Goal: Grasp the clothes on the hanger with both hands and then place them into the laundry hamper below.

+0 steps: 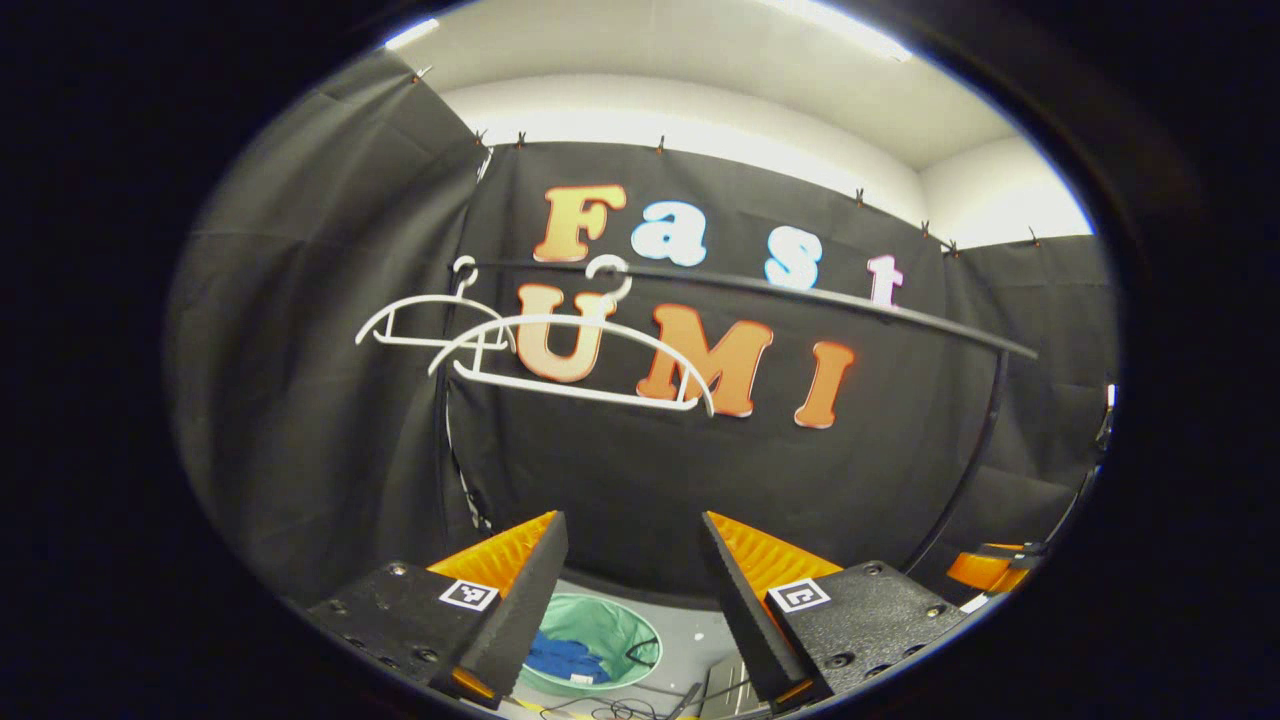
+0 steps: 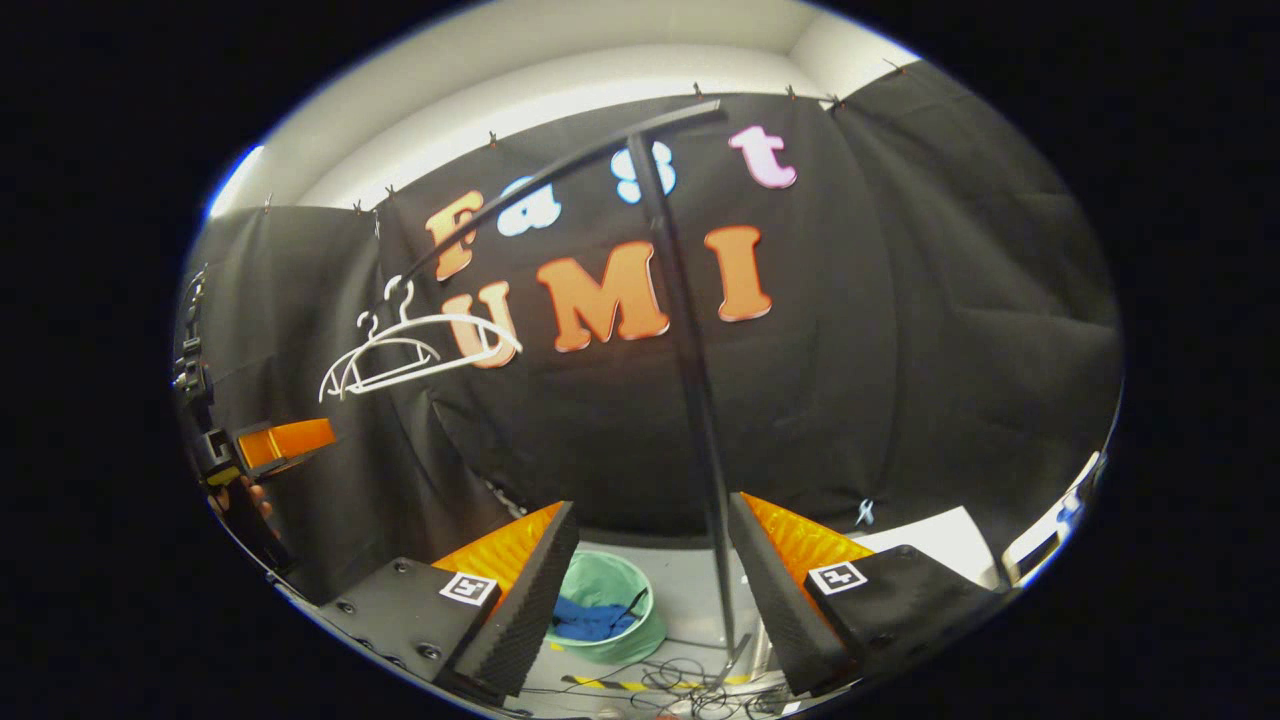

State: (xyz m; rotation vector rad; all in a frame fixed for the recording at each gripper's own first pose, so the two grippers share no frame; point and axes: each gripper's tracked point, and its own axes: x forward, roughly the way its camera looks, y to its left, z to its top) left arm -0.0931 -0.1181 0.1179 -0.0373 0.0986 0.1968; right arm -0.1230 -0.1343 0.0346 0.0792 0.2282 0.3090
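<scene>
Two bare white hangers (image 1: 560, 345) (image 2: 415, 350) hang on the black rail (image 1: 780, 295) (image 2: 560, 170). Far below on the floor stands the green laundry hamper (image 1: 610, 615) (image 2: 625, 585) with blue clothes (image 1: 565, 660) (image 2: 590, 620) lying inside. My left gripper (image 1: 630, 610) is open, nothing between its fingers, and it sits high above the hamper. My right gripper (image 2: 650, 600) is open too and holds nothing. In the right gripper view the left gripper (image 2: 270, 445) appears at the left edge, with a hand behind it. In the left gripper view the right gripper (image 1: 990, 568) shows at the right edge.
The rack's upright pole (image 2: 690, 400) runs down between my right fingers to its base on the floor. Loose cables (image 2: 680, 680) and yellow-black tape lie on the floor beside the hamper. Black cloth walls enclose the booth on three sides.
</scene>
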